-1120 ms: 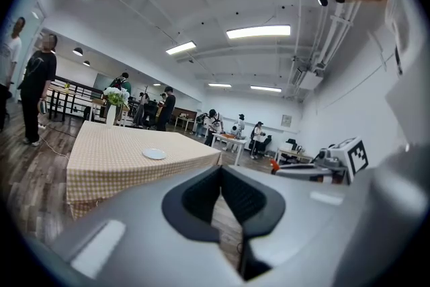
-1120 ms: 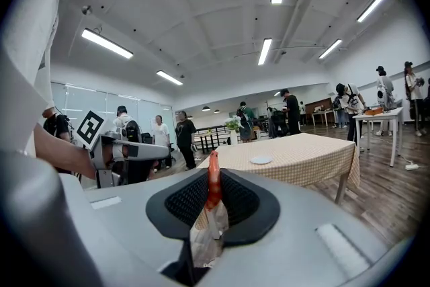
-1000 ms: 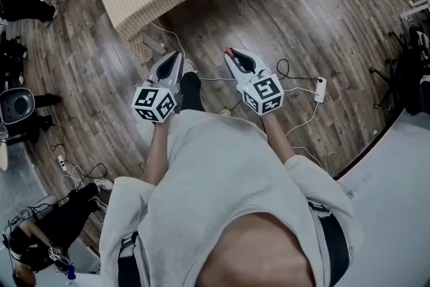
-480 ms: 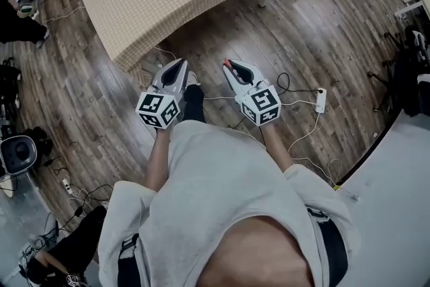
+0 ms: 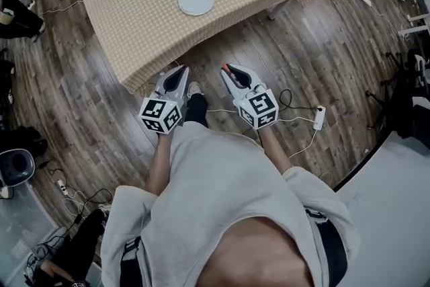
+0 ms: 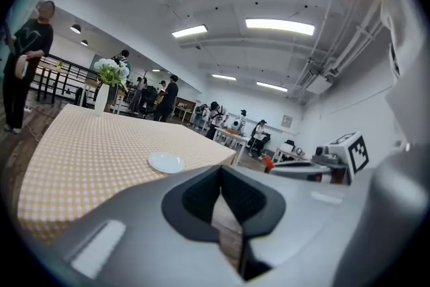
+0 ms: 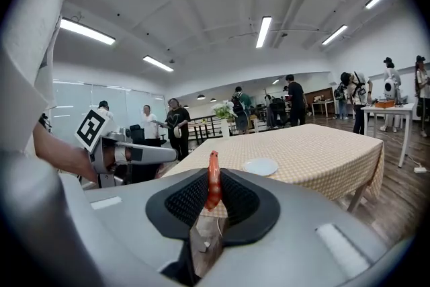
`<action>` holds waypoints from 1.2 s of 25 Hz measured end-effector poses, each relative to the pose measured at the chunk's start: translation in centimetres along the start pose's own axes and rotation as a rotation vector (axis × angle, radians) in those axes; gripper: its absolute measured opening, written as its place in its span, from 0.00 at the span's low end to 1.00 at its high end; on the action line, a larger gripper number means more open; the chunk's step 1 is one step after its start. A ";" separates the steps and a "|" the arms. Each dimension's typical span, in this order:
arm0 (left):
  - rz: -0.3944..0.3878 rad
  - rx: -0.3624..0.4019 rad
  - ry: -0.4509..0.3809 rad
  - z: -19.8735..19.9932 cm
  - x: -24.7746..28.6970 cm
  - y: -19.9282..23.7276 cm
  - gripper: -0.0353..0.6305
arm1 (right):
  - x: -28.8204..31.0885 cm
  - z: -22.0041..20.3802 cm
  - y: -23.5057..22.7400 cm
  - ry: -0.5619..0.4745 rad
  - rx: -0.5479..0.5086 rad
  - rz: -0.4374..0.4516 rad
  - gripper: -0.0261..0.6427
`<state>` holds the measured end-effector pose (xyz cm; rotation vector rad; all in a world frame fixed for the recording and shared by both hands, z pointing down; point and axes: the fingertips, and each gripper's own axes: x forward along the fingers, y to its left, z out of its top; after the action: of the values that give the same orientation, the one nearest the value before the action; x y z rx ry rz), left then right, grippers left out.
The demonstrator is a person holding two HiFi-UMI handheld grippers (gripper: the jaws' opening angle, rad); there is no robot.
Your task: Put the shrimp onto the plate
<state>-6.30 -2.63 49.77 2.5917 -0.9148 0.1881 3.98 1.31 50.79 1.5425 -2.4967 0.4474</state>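
Observation:
An orange shrimp stands upright, pinched between the pads of my right gripper; in the head view it shows as an orange tip at that gripper. The white plate lies bare on the table with the beige checked cloth, ahead of both grippers and some way off. It also shows in both gripper views, plate and plate. My left gripper is held beside the right one over the wooden floor, jaws shut with nothing in them.
A vase of flowers stands at the table's far end. Cables and a power strip lie on the floor to the right. Several people stand beyond the table. A pale surface runs along the right.
The table and plate have come closer and more fully into view as the person moved towards them. Both grippers keep the same pose, the shrimp still held in the right one.

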 end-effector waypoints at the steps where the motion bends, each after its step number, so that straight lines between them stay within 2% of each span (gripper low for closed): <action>1: -0.003 0.001 -0.004 0.9 0.9 1.2 0.07 | 1.4 0.6 -0.7 0.005 0.001 -0.003 0.12; 8: -0.016 0.010 -0.019 7.2 5.7 9.5 0.07 | 11.0 5.6 -3.7 0.015 -0.004 -0.017 0.12; 13: -0.053 0.026 -0.025 10.6 8.6 13.2 0.07 | 15.8 8.8 -5.4 0.000 -0.006 -0.041 0.12; 20: -0.075 0.052 -0.040 13.6 11.0 15.1 0.07 | 18.8 12.1 -7.7 -0.031 -0.032 -0.059 0.12; 24: -0.059 0.038 -0.037 13.5 11.6 15.7 0.07 | 19.3 12.3 -8.8 -0.024 -0.040 -0.056 0.12; 30: -0.020 0.022 -0.027 12.9 13.1 14.5 0.07 | 18.9 11.9 -11.1 -0.018 -0.026 -0.017 0.12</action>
<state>-5.19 -25.69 45.74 2.6287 -0.9005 0.1584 5.48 -23.32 47.04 1.5632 -2.4912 0.3984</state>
